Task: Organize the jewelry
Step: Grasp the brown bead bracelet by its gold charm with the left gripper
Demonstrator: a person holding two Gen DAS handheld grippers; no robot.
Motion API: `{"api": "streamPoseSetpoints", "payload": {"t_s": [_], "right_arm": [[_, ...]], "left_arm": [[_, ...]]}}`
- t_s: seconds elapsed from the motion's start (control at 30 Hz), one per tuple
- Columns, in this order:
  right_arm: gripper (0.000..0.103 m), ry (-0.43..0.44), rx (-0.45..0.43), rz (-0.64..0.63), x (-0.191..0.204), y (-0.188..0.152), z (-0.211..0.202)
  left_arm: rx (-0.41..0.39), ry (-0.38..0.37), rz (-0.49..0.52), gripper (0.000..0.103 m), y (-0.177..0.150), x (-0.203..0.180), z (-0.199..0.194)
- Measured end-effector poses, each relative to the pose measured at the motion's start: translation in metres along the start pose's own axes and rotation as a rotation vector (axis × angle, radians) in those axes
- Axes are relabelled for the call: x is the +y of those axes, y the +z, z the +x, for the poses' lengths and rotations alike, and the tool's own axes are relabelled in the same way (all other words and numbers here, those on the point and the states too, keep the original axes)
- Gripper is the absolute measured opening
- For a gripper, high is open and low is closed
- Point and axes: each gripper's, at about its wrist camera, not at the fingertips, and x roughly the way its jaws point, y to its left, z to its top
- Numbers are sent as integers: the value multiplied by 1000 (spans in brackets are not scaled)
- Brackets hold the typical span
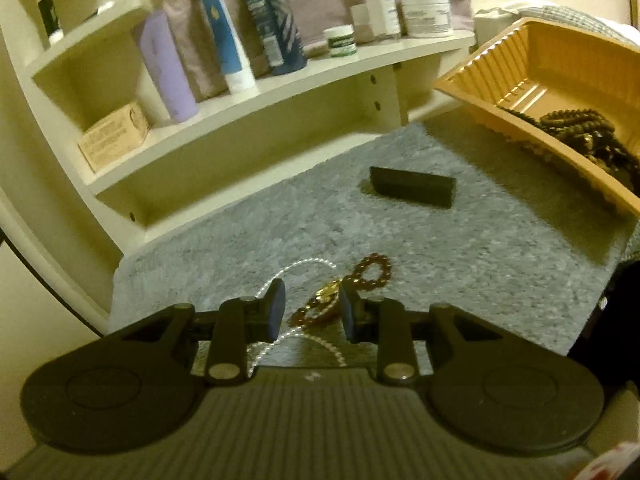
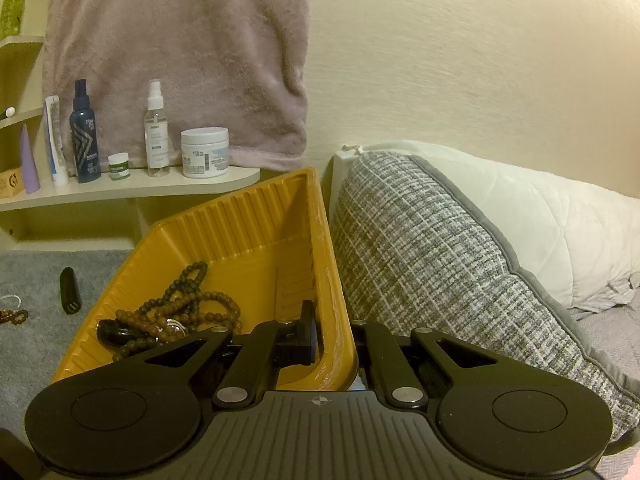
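On the grey rug lie an amber bead bracelet, a small gold piece and a thin pearl strand. My left gripper hovers just over them with its jaws partly open and nothing pressed between the pads. A yellow ribbed tray holds dark bead necklaces. My right gripper is shut on the tray's right wall, one finger inside and one outside. In the left wrist view the tray sits tilted at the right, off the rug.
A small black box lies on the rug beyond the jewelry. A cream shelf along the back carries bottles, tubes and jars, with a pink towel hanging behind. A woven grey pillow and a white pillow stand right of the tray.
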Motion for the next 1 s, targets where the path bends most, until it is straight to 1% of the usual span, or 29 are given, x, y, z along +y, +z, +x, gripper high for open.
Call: {"api": "streamPoseSetpoints", "payload": {"t_s": [0.17, 0.3, 0.33, 0.43, 0.53, 0.6, 0.67, 0.73, 0.77, 0.83, 0.9, 1.0], "right_arm": [[5, -3, 2, 0, 0, -1, 1], [5, -3, 2, -1, 0, -1, 1], [5, -3, 2, -1, 0, -1, 1], [5, -4, 3, 1, 0, -1, 1], [5, -5, 3, 1, 0, -1, 1], [5, -5, 3, 0, 0, -1, 1], [5, -5, 3, -1, 0, -1, 1], [5, -5, 3, -2, 0, -1, 1], [5, -5, 2, -3, 0, -1, 1], [5, -6, 2, -3, 0, -1, 1], [5, -6, 2, -3, 0, -1, 1], [5, -6, 2, -3, 0, -1, 1]], "left_arm": [[13, -34, -25, 26, 1, 9, 10], [26, -77, 11, 25, 2, 8, 16], [35, -88, 22, 24, 3, 8, 18], [40, -106, 58, 23, 5, 8, 19], [54, -127, 50, 24, 7, 13, 23], [62, -150, 48, 21, 9, 15, 25], [75, -180, 43, 14, 12, 17, 28], [87, -193, 44, 13, 14, 18, 29], [93, -202, 41, 9, 15, 19, 30], [94, -199, 43, 9, 16, 18, 28], [76, -182, 62, 9, 15, 14, 24], [44, -162, 54, 9, 17, 15, 14]]}}
